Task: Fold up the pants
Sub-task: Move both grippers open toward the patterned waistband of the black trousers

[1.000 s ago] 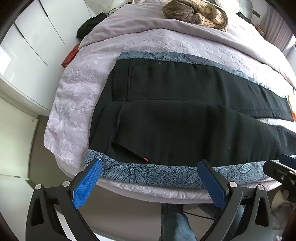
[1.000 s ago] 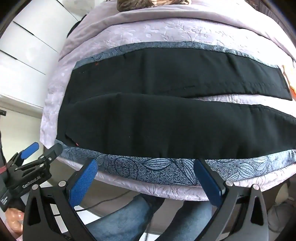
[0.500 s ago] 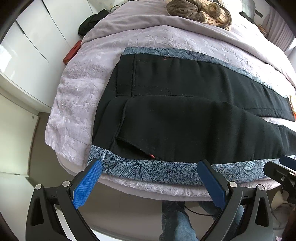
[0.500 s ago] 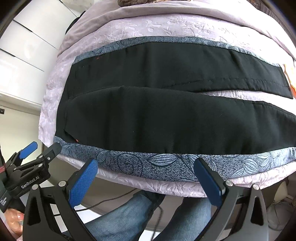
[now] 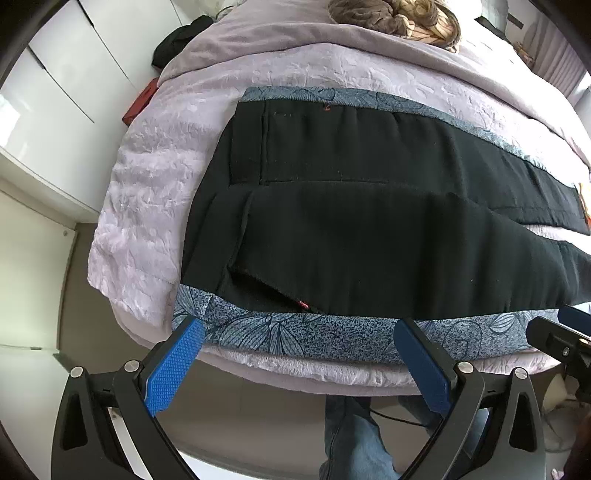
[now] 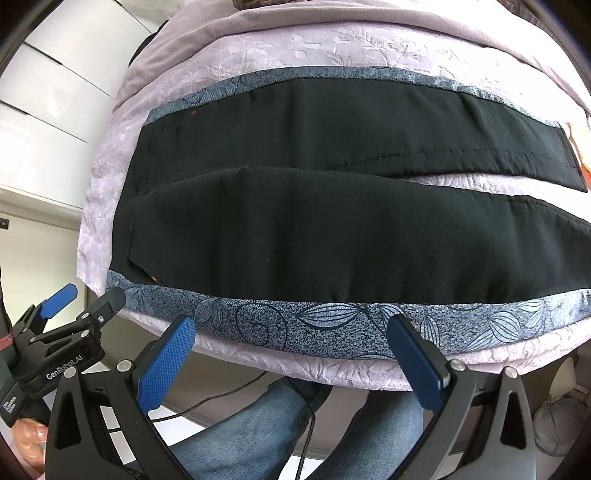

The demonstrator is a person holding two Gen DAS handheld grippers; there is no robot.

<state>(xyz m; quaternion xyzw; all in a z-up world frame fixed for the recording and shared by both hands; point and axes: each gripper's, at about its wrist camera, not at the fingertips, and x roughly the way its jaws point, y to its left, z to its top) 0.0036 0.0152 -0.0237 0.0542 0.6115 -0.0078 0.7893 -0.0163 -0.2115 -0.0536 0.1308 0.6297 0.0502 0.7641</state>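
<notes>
Black pants (image 5: 369, 229) spread flat across the near end of a bed (image 5: 155, 206), waistband to the left, legs running off to the right. Inside out by the look of the patterned blue-grey fabric showing as a band (image 5: 332, 336) along the near edge and another along the far edge. Two legs parted toward the right, a strip of lilac quilt visible between them. Small orange tag (image 5: 303, 305) on the near edge close to the waist.

Left tongs (image 5: 295, 365) wide open, gripping nothing, hovering just off the near edge of the bed below the waist end of the pants. Right tongs (image 6: 291, 363) likewise wide open and empty, off the same near edge, further right along the near leg. Blue textured pads (image 6: 166, 365) clear of the fabric in both views.

Left tool also seen at the left of the right wrist view, held in a hand (image 6: 27, 439).

Jeans-clad legs (image 6: 258, 428) of a person below the bed edge. White cabinet doors (image 5: 48, 92) far left. Brown bundle of cloth (image 5: 391, 18) at the far end of the bed.
</notes>
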